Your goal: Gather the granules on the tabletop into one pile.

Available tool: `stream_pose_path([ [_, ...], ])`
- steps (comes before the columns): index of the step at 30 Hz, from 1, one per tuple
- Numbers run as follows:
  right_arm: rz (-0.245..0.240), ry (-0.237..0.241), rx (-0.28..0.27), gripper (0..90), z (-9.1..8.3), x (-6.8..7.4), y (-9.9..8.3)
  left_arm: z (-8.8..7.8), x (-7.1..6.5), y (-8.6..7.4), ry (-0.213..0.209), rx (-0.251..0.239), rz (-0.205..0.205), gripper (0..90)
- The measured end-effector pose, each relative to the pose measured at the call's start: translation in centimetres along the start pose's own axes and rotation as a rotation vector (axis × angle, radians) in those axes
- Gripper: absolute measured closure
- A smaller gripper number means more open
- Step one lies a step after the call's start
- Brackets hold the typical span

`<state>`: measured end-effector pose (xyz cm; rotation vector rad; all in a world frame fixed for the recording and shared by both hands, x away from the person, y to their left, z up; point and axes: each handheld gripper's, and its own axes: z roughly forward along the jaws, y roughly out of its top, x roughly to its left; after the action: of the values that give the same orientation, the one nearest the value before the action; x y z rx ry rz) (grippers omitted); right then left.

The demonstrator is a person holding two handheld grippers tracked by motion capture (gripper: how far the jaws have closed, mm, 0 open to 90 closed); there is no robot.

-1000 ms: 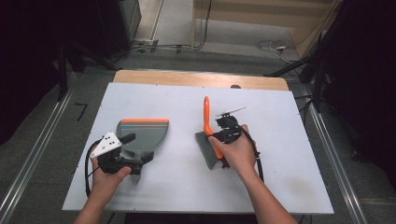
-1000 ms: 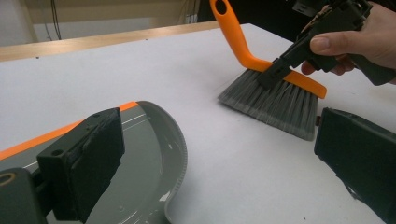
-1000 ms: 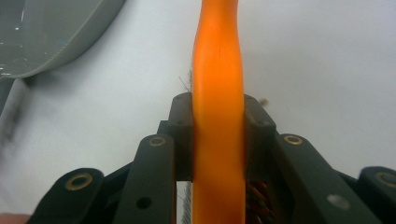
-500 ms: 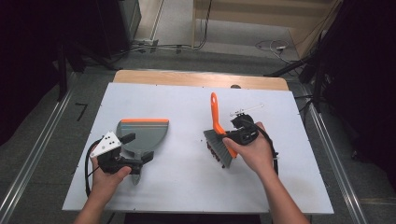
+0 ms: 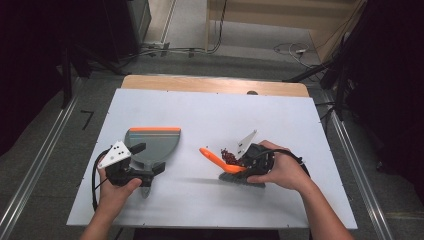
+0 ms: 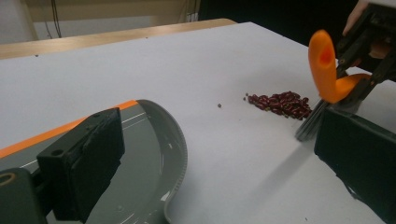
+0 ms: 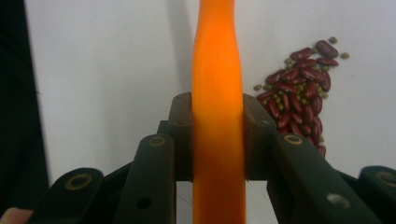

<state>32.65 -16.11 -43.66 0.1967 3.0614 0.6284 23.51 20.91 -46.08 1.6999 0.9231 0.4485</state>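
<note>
- Right gripper: jaws clamped from both sides on the orange handle of a small brush; the right gripper view shows the two pads pressed flat against the handle, which runs straight up between them.
- Brush: handle tilted, its free end pointing toward the table's left; grey bristles low at the white table, just beside the beans (contact with the pile cannot be told).
- Beans: a small heap of dark red kidney beans mixed with a few small green ones, lying on the bare table right of centre, between the brush head and the dustpan; one stray grain lies just apart from the heap on the dustpan's side.
- Left gripper: held by the person's left hand near the table's front left; its jaws stand either side of the dustpan's rear part, but whether they press on it cannot be told from these views.
- Dustpan: grey, with an orange front lip, lying flat on the table, well apart from the beans; its curved side wall shows in the left gripper view, and the pan is empty of beans.
- Right hand: wrapped round the right gripper's body, forearm entering from the lower edge.
</note>
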Motion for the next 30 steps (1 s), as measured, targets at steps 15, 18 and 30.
stream_pose_path([
  [15,0.006,-0.074,-0.037,68.9,0.5,-3.3,1.1,0.0,0.0,0.0,-0.002,0.001,0.000,2.1],
  [18,0.003,-0.067,-0.035,68.9,0.5,-3.5,1.4,0.0,0.0,0.0,-0.003,0.000,0.002,2.1],
  [30,0.117,-0.037,-0.121,68.7,-1.1,-3.1,3.2,0.1,0.1,0.0,-0.002,0.003,0.002,2.1],
])
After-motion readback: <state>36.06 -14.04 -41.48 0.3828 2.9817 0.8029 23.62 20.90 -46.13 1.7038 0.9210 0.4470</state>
